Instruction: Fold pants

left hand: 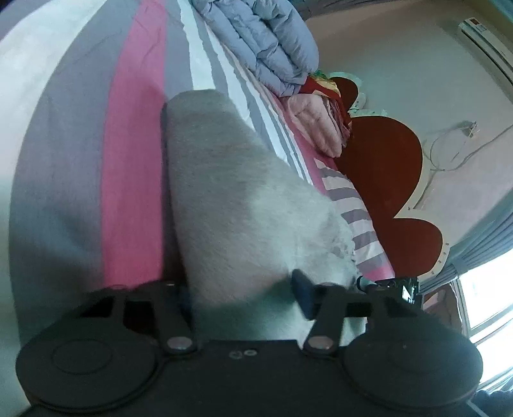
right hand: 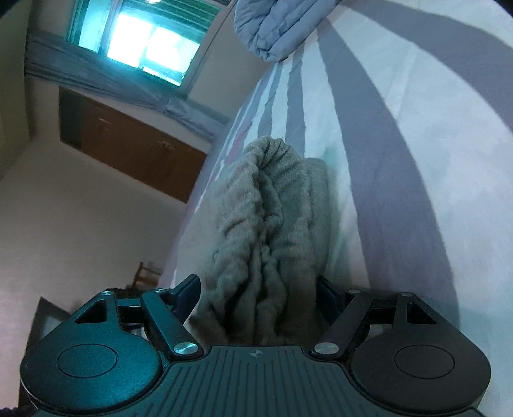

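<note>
The grey fleecy pants (left hand: 231,192) lie on the striped bed sheet (left hand: 128,144) and run away from me as one long smooth leg in the left wrist view. My left gripper (left hand: 240,288) is shut on the near end of that leg, and the cloth fills the gap between its fingers. In the right wrist view the pants (right hand: 272,199) show as a ribbed, bunched band standing up from the sheet (right hand: 400,160). My right gripper (right hand: 258,288) is shut on this bunch, with its jaws wide around the thick folds.
A folded blue-grey duvet (left hand: 263,41) (right hand: 272,25) lies at the far end of the bed. A pink quilt (left hand: 317,125) rests against the red headboard (left hand: 384,166). Beyond the bed's edge stand a wooden wardrobe (right hand: 134,144) and a curtained window (right hand: 144,41).
</note>
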The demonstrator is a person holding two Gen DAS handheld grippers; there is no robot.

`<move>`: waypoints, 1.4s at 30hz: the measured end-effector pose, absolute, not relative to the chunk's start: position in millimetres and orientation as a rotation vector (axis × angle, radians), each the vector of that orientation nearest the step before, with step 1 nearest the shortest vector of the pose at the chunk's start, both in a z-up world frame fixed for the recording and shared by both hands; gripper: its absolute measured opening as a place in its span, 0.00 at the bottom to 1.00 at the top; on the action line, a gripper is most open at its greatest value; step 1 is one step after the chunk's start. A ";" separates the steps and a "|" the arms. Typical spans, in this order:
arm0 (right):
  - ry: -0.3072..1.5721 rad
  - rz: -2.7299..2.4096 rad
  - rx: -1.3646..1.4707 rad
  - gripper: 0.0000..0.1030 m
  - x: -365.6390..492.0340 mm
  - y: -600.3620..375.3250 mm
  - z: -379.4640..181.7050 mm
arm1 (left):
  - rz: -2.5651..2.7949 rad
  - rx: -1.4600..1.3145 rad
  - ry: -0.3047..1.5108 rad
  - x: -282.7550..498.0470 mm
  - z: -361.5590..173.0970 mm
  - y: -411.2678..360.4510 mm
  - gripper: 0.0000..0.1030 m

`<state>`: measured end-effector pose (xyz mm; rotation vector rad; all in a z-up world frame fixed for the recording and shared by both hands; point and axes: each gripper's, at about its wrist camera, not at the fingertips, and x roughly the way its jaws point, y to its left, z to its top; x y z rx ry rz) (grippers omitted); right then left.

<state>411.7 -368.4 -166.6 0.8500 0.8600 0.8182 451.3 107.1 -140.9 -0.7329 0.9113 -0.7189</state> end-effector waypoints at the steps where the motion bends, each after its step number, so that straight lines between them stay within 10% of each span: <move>1: 0.860 0.825 0.848 0.74 416.0 -366.6 -167.3 | -0.726 -0.750 0.906 452.6 -144.8 108.1 0.37; 8: 0.866 0.806 0.702 0.73 427.0 -340.3 -160.0 | -0.716 -0.720 0.827 440.7 -142.9 105.3 0.24; 11: 0.865 0.805 0.674 0.55 427.8 -329.1 -152.2 | -0.725 -0.752 0.795 433.4 -133.4 110.3 0.19; 33: 0.750 0.916 0.628 0.50 610.4 -247.0 -106.3 | -0.602 -0.719 0.698 598.0 -92.3 182.7 0.19; 35: 0.787 0.889 0.618 0.51 627.6 -241.2 -119.9 | -0.530 -0.710 0.777 606.3 -116.9 184.4 0.45; 42: 0.943 0.779 0.663 0.76 646.0 -237.2 -162.9 | -0.534 -0.718 0.719 589.0 -120.6 191.8 0.68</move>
